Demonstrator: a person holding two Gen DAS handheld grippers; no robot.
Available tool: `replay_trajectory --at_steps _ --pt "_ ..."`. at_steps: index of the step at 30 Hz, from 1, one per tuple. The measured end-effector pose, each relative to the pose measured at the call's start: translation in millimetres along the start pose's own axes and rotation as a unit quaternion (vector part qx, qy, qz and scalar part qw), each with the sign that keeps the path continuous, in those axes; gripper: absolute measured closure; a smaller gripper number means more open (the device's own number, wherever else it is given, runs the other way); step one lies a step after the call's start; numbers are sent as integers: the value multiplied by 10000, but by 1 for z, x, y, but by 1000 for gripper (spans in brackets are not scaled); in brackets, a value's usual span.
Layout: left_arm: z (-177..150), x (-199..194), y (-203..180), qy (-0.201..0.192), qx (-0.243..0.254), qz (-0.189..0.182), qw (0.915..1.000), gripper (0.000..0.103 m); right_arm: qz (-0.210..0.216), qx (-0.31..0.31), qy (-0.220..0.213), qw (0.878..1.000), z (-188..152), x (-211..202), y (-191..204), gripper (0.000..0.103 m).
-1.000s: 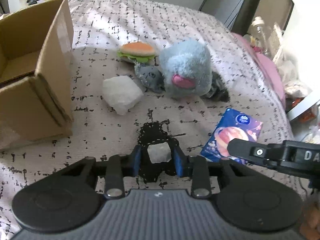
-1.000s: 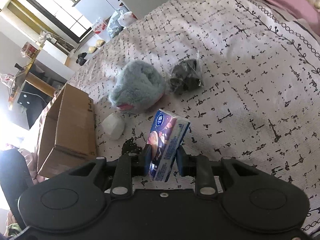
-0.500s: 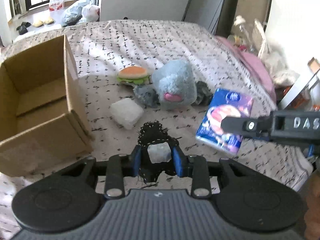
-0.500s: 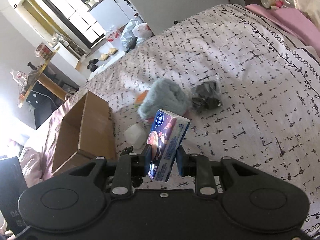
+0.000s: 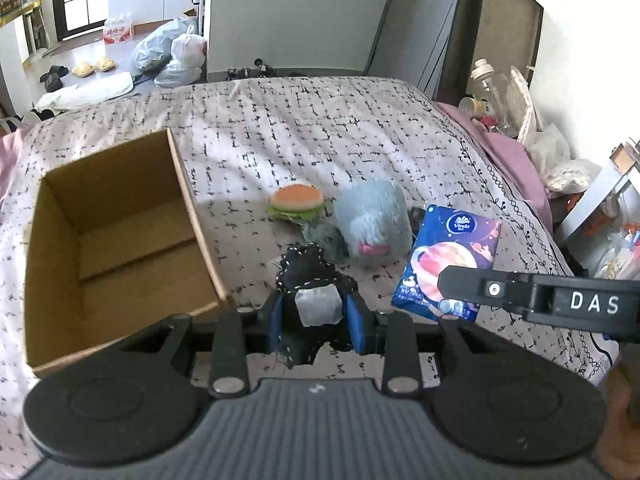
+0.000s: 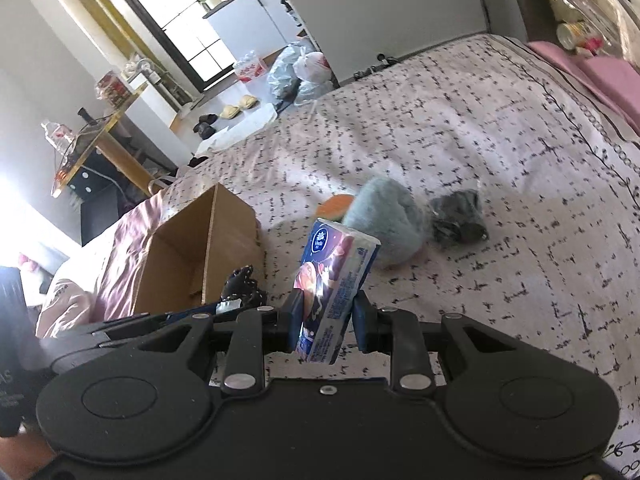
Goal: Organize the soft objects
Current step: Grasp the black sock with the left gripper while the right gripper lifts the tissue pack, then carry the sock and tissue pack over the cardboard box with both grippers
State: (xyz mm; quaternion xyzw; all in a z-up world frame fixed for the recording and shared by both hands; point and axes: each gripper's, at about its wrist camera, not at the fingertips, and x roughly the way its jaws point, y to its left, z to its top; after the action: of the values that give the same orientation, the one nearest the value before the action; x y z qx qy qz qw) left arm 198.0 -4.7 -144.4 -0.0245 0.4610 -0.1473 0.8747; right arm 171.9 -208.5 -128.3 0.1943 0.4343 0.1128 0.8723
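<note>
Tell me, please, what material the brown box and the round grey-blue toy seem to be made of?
The brown box looks like matte corrugated cardboard: plain brown walls, thin cut edges, folded bottom flaps. The grey-blue toy looks like plush fabric, probably synthetic: fuzzy, light-catching pile and soft rounded outline.

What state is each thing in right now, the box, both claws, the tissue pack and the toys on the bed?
Cardboard box: open, empty.
Left claw: shut on black fabric item.
Right claw: shut on tissue pack, held off the bed.
Plush burger: lying on bedspread.
Blue-grey plush toy: lying beside the burger.
</note>
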Motion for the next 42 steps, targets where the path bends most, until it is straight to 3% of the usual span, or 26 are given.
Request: replay_trajectory --at_steps 7,22,33,42 --pt "5 -20 20 -22 35 -2 10000 71 87 -324 -63 9994 8 2 22 77" --pt "15 -57 92 -354 -438 689 9960 70 506 -834 -121 9952 17 22 75 77" --pt "-4 -43 141 -452 -1037 908 9894 70 630 -1134 219 9913 14 51 109 77" --pt "-18 -31 153 -274 -1262 837 9881 68 696 -1382 407 9871 10 70 130 77"
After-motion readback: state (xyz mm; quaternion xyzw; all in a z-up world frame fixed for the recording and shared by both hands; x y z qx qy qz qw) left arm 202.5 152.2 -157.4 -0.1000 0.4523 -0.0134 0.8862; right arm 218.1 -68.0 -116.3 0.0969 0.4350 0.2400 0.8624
